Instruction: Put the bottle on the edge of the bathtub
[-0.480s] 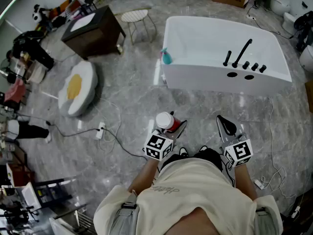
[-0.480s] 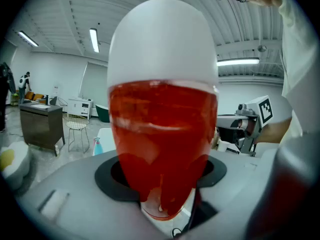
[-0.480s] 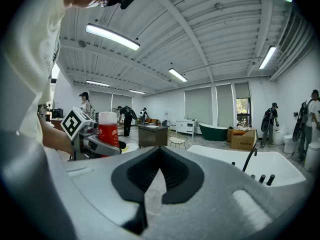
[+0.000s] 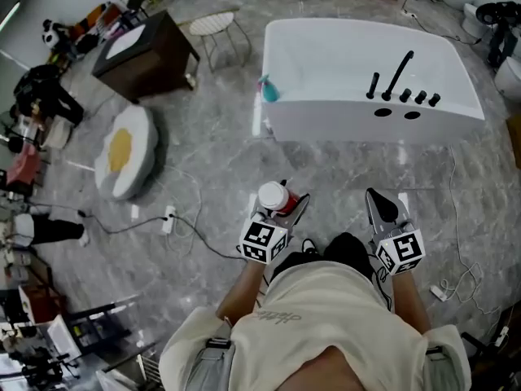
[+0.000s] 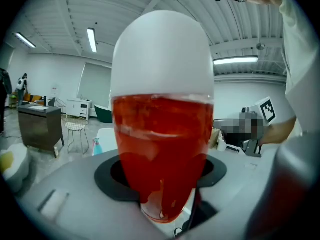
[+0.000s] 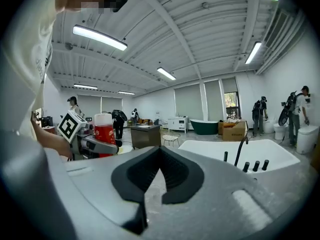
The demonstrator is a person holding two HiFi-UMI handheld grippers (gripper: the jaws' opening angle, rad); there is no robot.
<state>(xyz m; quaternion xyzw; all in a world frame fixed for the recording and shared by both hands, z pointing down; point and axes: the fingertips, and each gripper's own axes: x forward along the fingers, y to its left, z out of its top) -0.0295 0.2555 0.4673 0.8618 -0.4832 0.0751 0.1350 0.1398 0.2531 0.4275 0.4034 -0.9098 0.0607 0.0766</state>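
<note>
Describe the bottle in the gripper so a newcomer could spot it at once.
Start at the white bathtub, then come toward the person. The bottle sits in the left gripper: red with a white cap, unlike the small teal bottle by the tub's corner.

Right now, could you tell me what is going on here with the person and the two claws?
A person holds a claw in each hand. The left claw is closed on a red bottle with a white cap, held upright above the grey floor. The right claw is shut and empty. The white bathtub stands ahead, apart from them, so the bottle is not yet on its edge.
</note>
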